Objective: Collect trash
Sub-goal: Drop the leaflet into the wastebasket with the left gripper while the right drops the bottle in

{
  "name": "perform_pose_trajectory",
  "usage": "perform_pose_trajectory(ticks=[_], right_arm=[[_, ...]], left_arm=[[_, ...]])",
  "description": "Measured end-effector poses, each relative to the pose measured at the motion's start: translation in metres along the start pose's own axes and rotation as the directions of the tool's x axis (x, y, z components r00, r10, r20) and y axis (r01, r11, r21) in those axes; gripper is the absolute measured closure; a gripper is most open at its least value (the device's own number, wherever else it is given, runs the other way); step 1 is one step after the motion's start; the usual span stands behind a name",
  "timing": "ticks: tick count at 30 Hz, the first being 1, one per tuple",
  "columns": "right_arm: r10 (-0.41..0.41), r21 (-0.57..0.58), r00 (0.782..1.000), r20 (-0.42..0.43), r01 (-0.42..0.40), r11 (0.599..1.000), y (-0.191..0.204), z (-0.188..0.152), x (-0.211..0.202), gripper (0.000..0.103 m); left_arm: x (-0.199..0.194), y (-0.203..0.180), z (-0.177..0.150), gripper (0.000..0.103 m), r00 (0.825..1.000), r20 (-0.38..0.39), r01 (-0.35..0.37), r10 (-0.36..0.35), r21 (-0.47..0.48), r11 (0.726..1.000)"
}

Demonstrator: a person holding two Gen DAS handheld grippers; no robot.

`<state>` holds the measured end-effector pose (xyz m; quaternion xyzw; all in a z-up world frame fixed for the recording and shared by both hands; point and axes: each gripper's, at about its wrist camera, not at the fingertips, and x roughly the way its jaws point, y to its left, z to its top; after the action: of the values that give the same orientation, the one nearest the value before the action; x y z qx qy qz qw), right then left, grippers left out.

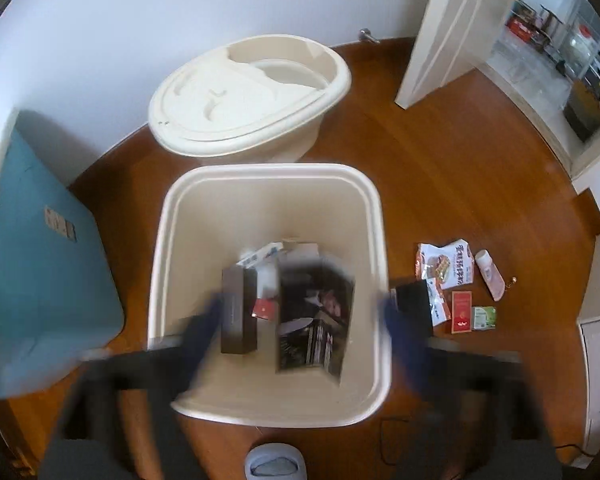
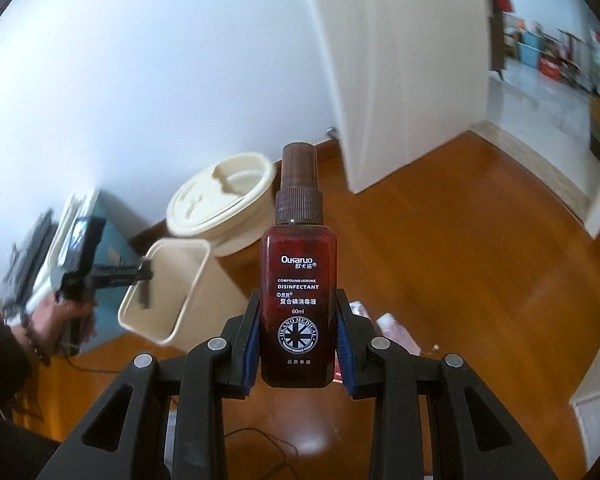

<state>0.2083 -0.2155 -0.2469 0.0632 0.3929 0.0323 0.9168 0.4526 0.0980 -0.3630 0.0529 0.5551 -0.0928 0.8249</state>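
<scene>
From the left wrist view, the left gripper (image 1: pixel 302 320) hung over the cream trash bin (image 1: pixel 172 208), its blurred blue fingers (image 1: pixel 206 328) spread wide with nothing between them. Dark boxes (image 1: pixel 316 320) lay inside the bin. More litter, a snack wrapper (image 1: pixel 446 266) among it, sat on the wooden floor (image 1: pixel 440 152) just beside the bin.

From the right wrist view, the right gripper (image 2: pixel 299 334) pinched a dark red disinfectant bottle (image 2: pixel 299 280) upright between its pads, held up above the floor. The bin stood off to the left, with the left gripper's fingers at its rim.
</scene>
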Motion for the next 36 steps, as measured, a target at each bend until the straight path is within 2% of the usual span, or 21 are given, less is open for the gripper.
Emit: perform_pose_trajectory(ticks=[2,5,8,11,14,18,22,26,29,31,33,36], right_arm=[[0.018,-0.043,1.0,-0.023,-0.019,0.999,0.029,0.009,0.017,0.07],[0.042,-0.105,0.998,-0.04,-0.046,0.993,0.065,0.021,0.04,0.07],[0.081,-0.142,0.994,-0.071,-0.09,0.986,0.107,0.03,0.078,0.07],[0.117,-0.148,0.988,-0.101,-0.132,0.98,0.15,0.032,0.119,0.07],[0.161,-0.158,0.977,-0.14,-0.183,0.97,0.199,0.032,0.167,0.07],[0.145,-0.15,0.964,-0.225,-0.181,0.972,0.238,0.02,0.232,0.069],[0.125,-0.137,0.955,-0.269,-0.166,0.977,0.252,0.009,0.264,0.069],[0.134,-0.139,0.955,-0.264,-0.175,0.975,0.253,0.011,0.256,0.068],[0.142,-0.147,0.961,-0.238,-0.18,0.973,0.227,0.022,0.23,0.066],[0.137,-0.142,0.967,-0.215,-0.17,0.975,0.191,0.027,0.205,0.055],[0.098,-0.156,0.974,-0.206,-0.132,0.979,0.145,0.025,0.182,0.04],[-0.016,-0.182,0.974,-0.224,-0.026,0.983,0.06,0.011,0.163,0.04]], left_arm=[[-0.011,0.009,-0.001,0.0,0.999,0.03,-0.014,0.014,-0.004,1.0],[-0.031,0.028,-0.003,0.0,0.999,0.052,0.006,-0.003,-0.044,0.999],[-0.063,0.049,-0.01,0.0,0.996,0.092,-0.013,0.021,-0.087,0.996],[-0.1,0.073,-0.025,0.0,0.99,0.14,-0.011,0.033,-0.16,0.987],[-0.131,0.101,-0.047,0.0,0.978,0.194,-0.017,0.072,-0.27,0.963],[-0.139,0.109,-0.058,0.0,0.974,0.215,-0.014,0.078,-0.284,0.959],[-0.136,0.108,-0.059,0.0,0.973,0.225,0.008,0.059,-0.287,0.958],[-0.138,0.105,-0.057,0.0,0.971,0.239,0.037,0.029,-0.267,0.963],[-0.14,0.094,-0.058,0.0,0.97,0.242,0.025,0.033,-0.232,0.972],[-0.138,0.079,-0.058,0.0,0.972,0.233,0.026,0.022,-0.2,0.98],[-0.137,0.056,-0.056,0.0,0.975,0.223,0.021,0.014,-0.15,0.988],[-0.128,0.001,-0.051,0.0,0.976,0.215,0.031,-0.02,-0.046,0.998]])
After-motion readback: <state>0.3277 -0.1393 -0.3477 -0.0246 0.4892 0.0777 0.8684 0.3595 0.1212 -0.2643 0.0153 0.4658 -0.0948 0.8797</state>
